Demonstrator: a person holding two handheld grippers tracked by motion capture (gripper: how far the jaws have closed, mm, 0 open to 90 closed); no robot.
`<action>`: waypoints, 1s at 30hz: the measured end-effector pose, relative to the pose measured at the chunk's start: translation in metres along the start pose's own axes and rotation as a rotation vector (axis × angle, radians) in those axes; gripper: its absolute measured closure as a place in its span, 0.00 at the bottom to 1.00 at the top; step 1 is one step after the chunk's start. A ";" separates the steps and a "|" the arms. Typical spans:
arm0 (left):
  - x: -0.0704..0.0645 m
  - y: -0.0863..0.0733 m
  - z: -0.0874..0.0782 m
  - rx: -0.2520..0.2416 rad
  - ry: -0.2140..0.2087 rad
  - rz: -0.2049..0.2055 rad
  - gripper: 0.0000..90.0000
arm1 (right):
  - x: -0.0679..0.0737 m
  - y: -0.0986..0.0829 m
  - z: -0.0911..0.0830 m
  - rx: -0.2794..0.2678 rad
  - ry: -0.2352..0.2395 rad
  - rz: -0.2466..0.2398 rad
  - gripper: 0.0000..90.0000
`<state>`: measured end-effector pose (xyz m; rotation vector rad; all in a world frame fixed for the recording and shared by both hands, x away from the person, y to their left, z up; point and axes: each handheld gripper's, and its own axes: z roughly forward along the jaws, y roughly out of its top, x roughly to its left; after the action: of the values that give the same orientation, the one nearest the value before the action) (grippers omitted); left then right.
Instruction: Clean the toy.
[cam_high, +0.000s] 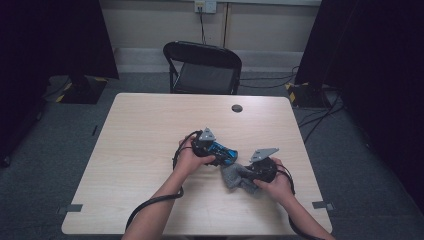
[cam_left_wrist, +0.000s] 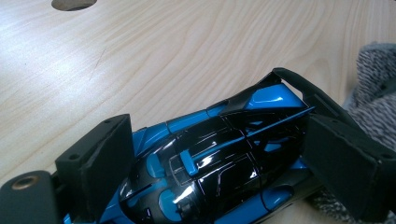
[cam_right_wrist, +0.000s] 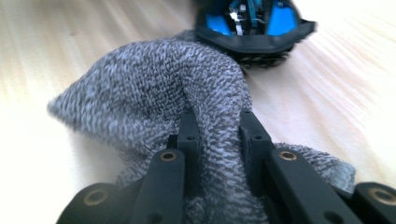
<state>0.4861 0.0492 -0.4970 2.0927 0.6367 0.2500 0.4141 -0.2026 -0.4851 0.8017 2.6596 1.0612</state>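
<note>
Left of centre on the table (cam_high: 140, 130), the left gripper (cam_high: 216, 150) clamps a blue and black toy car (cam_left_wrist: 219, 158) between its jaws, one pad on each flank. The car's nose is cut off at the bottom of the left gripper view. Just right, the right gripper (cam_high: 252, 172) pinches a fold of a grey cloth (cam_right_wrist: 154, 102), its jaws narrow. The cloth touches the car's tail; the right gripper view is blurred there.
</note>
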 end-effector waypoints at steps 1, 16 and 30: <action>0.000 0.000 0.000 -0.002 0.001 0.005 0.10 | -0.004 0.002 0.001 0.010 -0.005 0.004 0.83; 0.000 -0.001 0.000 -0.007 0.006 0.008 0.10 | -0.028 0.004 -0.001 0.025 -0.031 0.054 0.83; 0.000 -0.001 0.000 -0.005 0.006 0.007 0.10 | -0.048 0.008 0.001 0.027 -0.100 0.115 0.83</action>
<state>0.4855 0.0495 -0.4974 2.0902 0.6318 0.2623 0.4582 -0.2233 -0.4822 0.9968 2.5766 0.9849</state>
